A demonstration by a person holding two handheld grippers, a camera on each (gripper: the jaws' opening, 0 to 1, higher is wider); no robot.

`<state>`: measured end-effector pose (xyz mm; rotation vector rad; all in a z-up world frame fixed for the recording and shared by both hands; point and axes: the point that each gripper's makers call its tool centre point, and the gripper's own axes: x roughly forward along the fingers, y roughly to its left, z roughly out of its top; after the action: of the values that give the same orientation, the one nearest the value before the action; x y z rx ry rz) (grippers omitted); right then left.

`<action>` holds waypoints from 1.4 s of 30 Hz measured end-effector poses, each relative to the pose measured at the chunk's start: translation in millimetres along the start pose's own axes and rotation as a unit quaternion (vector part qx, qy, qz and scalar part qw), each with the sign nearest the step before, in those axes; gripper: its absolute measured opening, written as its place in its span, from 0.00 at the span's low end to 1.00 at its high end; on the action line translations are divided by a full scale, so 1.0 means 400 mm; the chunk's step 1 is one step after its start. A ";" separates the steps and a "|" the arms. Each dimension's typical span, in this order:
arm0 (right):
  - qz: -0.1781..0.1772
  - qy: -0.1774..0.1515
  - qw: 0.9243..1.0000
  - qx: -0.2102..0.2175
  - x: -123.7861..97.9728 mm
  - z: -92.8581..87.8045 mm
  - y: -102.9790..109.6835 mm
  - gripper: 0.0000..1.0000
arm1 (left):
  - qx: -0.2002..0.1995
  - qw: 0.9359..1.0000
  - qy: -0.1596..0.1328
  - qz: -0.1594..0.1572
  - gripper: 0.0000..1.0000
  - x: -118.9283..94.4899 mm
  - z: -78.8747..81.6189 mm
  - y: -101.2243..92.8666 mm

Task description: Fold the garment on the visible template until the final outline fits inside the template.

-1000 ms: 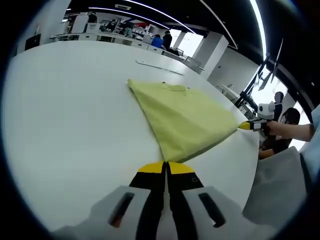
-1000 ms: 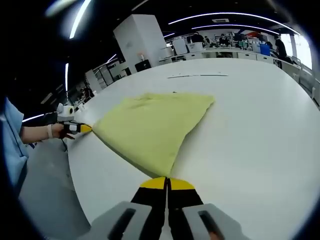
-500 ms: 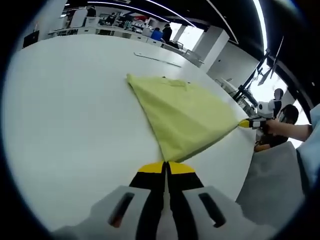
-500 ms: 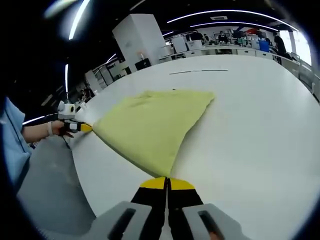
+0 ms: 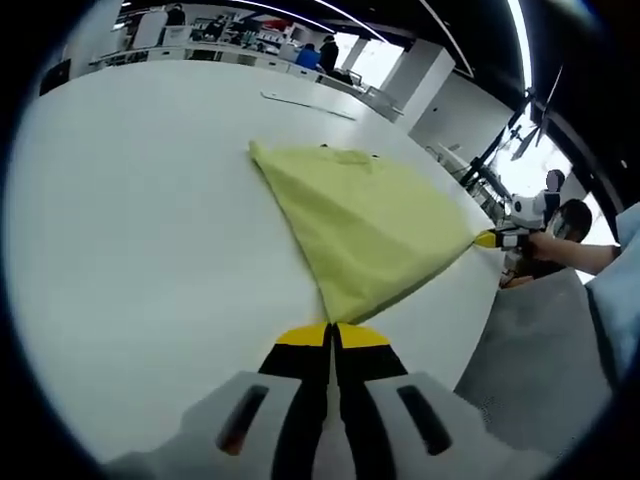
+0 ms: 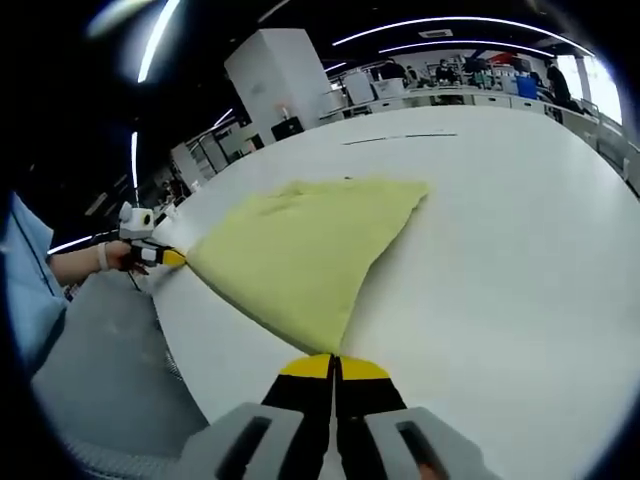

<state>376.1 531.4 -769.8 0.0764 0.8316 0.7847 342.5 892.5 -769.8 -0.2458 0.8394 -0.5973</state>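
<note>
A yellow-green garment [image 5: 365, 225] lies on the white table [image 5: 130, 220], pulled taut between both grippers. In the left gripper view my left gripper [image 5: 332, 332] is shut on one near corner of the cloth. The right gripper [image 5: 487, 239] pinches the other corner at the table's edge, held by a hand. In the right gripper view the garment [image 6: 305, 250] spreads ahead of my right gripper [image 6: 333, 361], which is shut on its corner, and the left gripper [image 6: 170, 257] grips the far left corner. Thin template lines [image 6: 395, 138] run across the table beyond the cloth.
The table's edge [image 6: 175, 340] runs close to both grippers, with grey floor [image 6: 100, 380] below. Desks and people stand far behind in the room. A person's sleeve [image 5: 615, 290] shows at the right.
Both cameras have drawn back a little toward the table's edge, with more floor in view. The garment stays stretched between the grippers, both still shut on its corners.
</note>
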 end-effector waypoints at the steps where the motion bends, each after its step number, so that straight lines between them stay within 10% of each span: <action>1: 0.000 0.000 1.000 0.000 0.000 0.001 -0.001 0.00 | 0.000 1.000 0.000 0.000 0.00 -0.001 0.001 -0.001; 9: -0.015 -0.005 1.000 -0.017 -0.015 0.017 -0.011 0.10 | -0.008 1.000 -0.023 -0.012 0.01 -0.022 0.012 -0.006; 16: -0.029 -0.024 0.999 -0.030 -0.051 0.057 -0.008 0.52 | 0.031 0.995 -0.096 -0.015 0.41 -0.075 0.099 -0.016; 26: -0.059 -0.048 0.995 -0.070 -0.063 0.092 0.021 1.00 | 0.094 0.988 -0.119 -0.001 0.99 -0.077 0.149 -0.039; 42: -0.060 -0.088 0.993 -0.054 -0.074 0.131 0.013 1.00 | 0.079 0.980 -0.172 0.068 0.99 -0.079 0.176 0.005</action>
<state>396.9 527.9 -713.0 0.0003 0.6197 0.6978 380.3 910.7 -705.1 -0.1397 0.4675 -0.4728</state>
